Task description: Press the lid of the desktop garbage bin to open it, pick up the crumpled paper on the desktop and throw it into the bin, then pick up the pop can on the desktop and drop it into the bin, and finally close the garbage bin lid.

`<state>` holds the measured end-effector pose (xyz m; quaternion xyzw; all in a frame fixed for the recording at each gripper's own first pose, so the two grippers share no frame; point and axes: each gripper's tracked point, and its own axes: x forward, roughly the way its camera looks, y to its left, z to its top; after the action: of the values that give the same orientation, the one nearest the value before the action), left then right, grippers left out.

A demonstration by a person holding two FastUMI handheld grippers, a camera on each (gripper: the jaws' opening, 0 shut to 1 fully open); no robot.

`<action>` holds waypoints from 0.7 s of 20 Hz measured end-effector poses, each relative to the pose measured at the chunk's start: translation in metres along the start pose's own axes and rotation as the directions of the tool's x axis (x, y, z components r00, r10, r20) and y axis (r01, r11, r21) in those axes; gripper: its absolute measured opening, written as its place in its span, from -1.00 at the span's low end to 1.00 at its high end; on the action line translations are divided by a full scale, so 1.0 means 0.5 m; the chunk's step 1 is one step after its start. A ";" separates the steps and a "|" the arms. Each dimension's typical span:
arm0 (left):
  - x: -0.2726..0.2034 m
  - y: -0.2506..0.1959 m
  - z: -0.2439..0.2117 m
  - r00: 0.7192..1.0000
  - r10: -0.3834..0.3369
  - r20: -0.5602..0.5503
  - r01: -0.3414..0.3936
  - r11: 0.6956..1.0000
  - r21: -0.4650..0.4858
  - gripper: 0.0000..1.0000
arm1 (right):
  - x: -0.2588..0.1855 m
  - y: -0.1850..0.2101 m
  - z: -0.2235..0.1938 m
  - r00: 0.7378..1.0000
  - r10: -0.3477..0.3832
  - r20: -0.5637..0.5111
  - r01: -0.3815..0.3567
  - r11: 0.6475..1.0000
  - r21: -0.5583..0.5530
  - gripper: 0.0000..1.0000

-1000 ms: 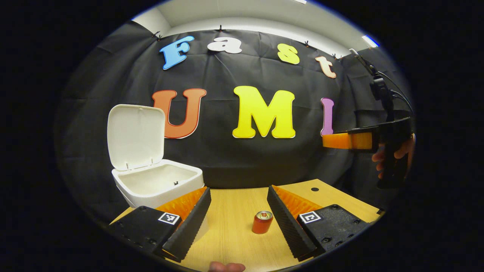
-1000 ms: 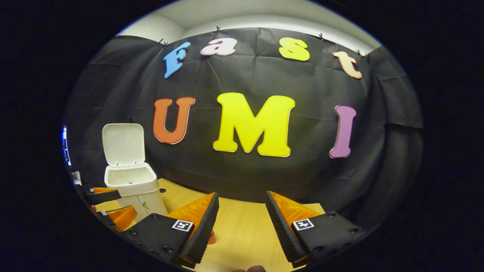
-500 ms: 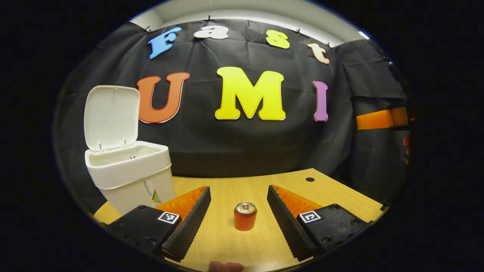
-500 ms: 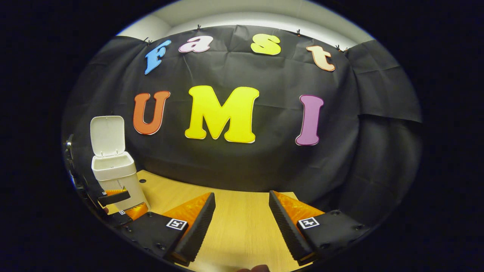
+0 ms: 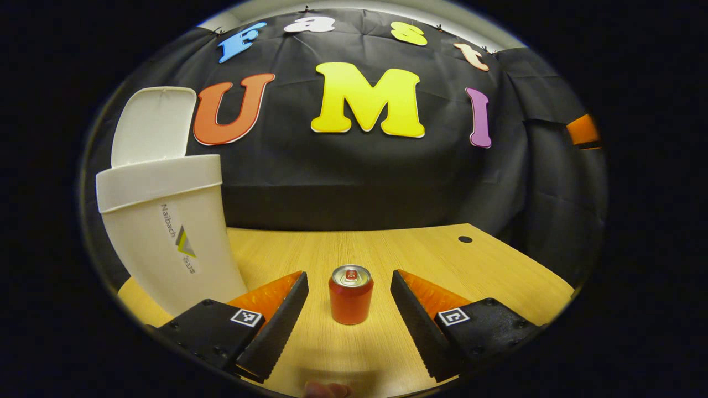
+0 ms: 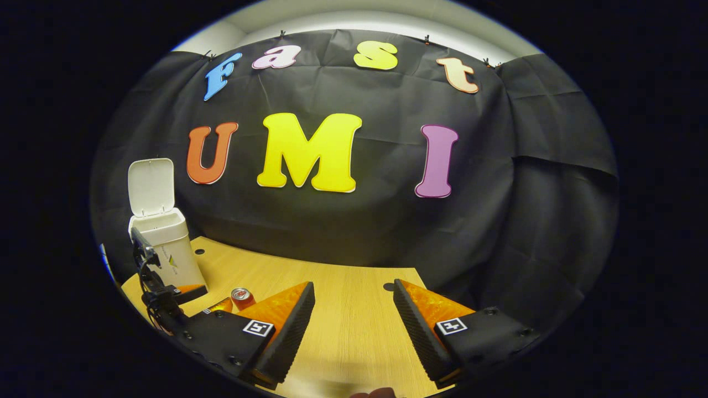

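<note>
A red pop can [image 5: 350, 295] stands upright on the wooden desktop [image 5: 442, 260], just ahead of my left gripper [image 5: 349, 282]. The left gripper is open and low over the desk, its fingers to either side of the can without touching it. The white garbage bin [image 5: 166, 237] stands close at the left with its lid [image 5: 154, 125] raised. In the right gripper view the bin [image 6: 166, 251] and the can [image 6: 241, 297] sit at the far left, with the left gripper [image 6: 200, 298] at the can. My right gripper [image 6: 352, 303] is open over bare desk with nothing between its fingers.
The black cloth wall closes off the back of the desk. A round cable hole [image 5: 465, 239] lies in the desktop at the right. A cable runs off the left gripper's body [image 6: 145, 271] at the desk's left edge.
My left gripper has come down and forward, so the can now stands nearer and level with its fingertips and the bin looms larger. My right gripper has drawn back to the right, away from the bin.
</note>
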<state>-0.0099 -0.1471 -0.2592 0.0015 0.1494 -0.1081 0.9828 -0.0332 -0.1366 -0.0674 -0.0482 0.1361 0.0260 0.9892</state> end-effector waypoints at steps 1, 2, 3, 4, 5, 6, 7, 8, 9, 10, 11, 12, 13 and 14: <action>0.011 0.002 -0.012 1.000 0.005 -0.010 -0.005 1.000 0.005 0.98 | -0.001 0.002 -0.004 1.000 0.008 0.003 -0.008 1.000 -0.021 0.81; 0.022 0.003 -0.022 1.000 0.011 -0.016 -0.011 1.000 0.008 0.99 | -0.005 0.004 -0.003 1.000 0.016 0.005 -0.016 0.999 -0.043 0.81; 0.034 0.001 -0.032 1.000 0.014 -0.026 -0.014 1.000 0.012 0.99 | -0.008 0.007 -0.004 1.000 0.023 0.005 -0.023 0.998 -0.060 0.81; 0.043 0.003 -0.040 0.999 0.019 -0.029 -0.019 1.000 0.017 0.99 | -0.008 0.009 -0.005 1.000 0.028 0.003 -0.028 0.997 -0.068 0.81; 0.053 0.005 -0.048 0.999 0.022 -0.033 -0.022 1.000 0.018 0.99 | -0.007 0.007 -0.011 1.000 0.029 -0.004 -0.030 0.997 -0.076 0.81; 0.065 0.005 -0.055 0.999 0.024 -0.039 -0.023 1.000 0.015 0.99 | -0.005 0.002 -0.017 1.000 0.025 -0.012 -0.025 0.996 -0.081 0.81; 0.071 0.005 -0.062 0.999 0.029 -0.045 -0.028 0.999 0.014 0.99 | -0.003 -0.003 -0.020 1.000 0.021 -0.019 -0.023 0.996 -0.081 0.81; 0.079 0.005 -0.068 0.998 0.029 -0.049 -0.028 0.999 0.015 0.99 | -0.002 -0.010 -0.020 1.000 0.017 -0.023 -0.019 0.997 -0.079 0.81; 0.088 0.007 -0.072 0.998 0.033 -0.052 -0.032 0.999 0.018 0.99 | 0.003 -0.014 -0.023 1.000 0.012 -0.028 -0.014 0.997 -0.079 0.81; 0.095 0.008 -0.077 0.998 0.035 -0.055 -0.034 0.999 0.022 0.99 | 0.007 -0.019 -0.024 0.999 0.008 -0.033 -0.010 0.997 -0.079 0.81; 0.105 0.010 -0.081 0.997 0.038 -0.060 -0.036 0.999 0.029 0.99 | 0.009 -0.021 -0.025 0.999 0.005 -0.038 -0.008 0.997 -0.079 0.81; 0.111 0.012 -0.086 0.997 0.040 -0.068 -0.037 0.999 0.038 0.98 | 0.014 -0.024 -0.026 0.999 0.000 -0.042 -0.004 0.997 -0.080 0.81; 0.118 0.014 -0.093 0.997 0.040 -0.070 -0.037 0.998 0.045 0.98 | 0.016 -0.025 -0.029 0.999 -0.002 -0.046 -0.002 0.997 -0.082 0.81; 0.125 0.016 -0.100 0.996 0.045 -0.075 -0.041 0.998 0.052 0.98 | 0.022 -0.019 -0.032 0.999 0.001 -0.052 -0.006 0.996 -0.086 0.81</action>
<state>0.0355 -0.1509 -0.3255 0.0337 0.1837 -0.0904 0.9782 -0.0264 -0.1475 -0.0850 -0.0914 0.1607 0.0324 0.9822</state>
